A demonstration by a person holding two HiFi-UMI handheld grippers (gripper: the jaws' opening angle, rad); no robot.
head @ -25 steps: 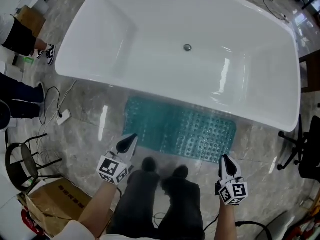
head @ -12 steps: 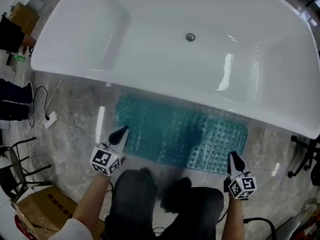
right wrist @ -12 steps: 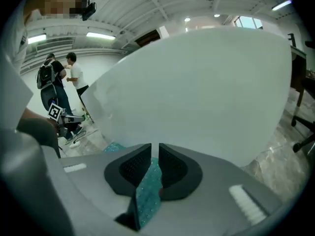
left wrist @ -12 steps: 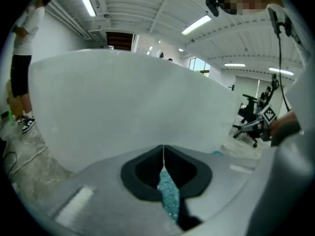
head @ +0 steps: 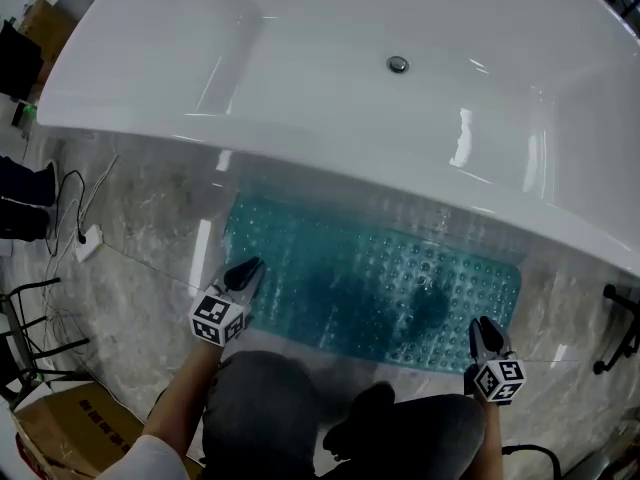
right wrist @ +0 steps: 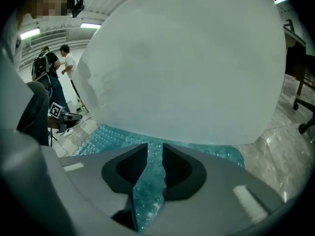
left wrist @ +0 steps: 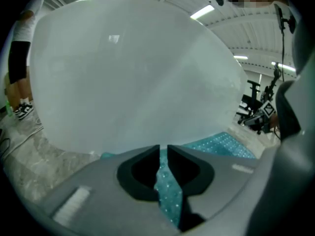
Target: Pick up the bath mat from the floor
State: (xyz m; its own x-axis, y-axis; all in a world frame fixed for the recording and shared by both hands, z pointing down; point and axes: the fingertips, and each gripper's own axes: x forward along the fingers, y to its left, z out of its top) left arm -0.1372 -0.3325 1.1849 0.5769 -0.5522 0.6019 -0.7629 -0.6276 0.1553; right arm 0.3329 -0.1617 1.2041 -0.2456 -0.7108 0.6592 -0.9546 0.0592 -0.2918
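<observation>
**Head view:** Compared with a second ago, the camera has sunk closer to the floor. The teal, bubble-textured rubber bath mat and the white oval bathtub now fill more of the picture. Both claws have come down with it. The mat lies flat on the grey marble floor, its far edge along the foot of the tub. The left claw has its tips over the mat's near left corner. The right claw has its tips at the near right corner. Whether either touches the mat cannot be told here.

**Left gripper view:** The left claw is released. Its jaws have just been opening and stand a narrow slit apart, pinching nothing. The mat shows through the slit and beyond it to the right, under the tub wall.

**Right gripper view:** The right claw is likewise released, its jaws just opened a little wider and holding nothing. The mat spreads ahead and to the left beneath the tub.
</observation>
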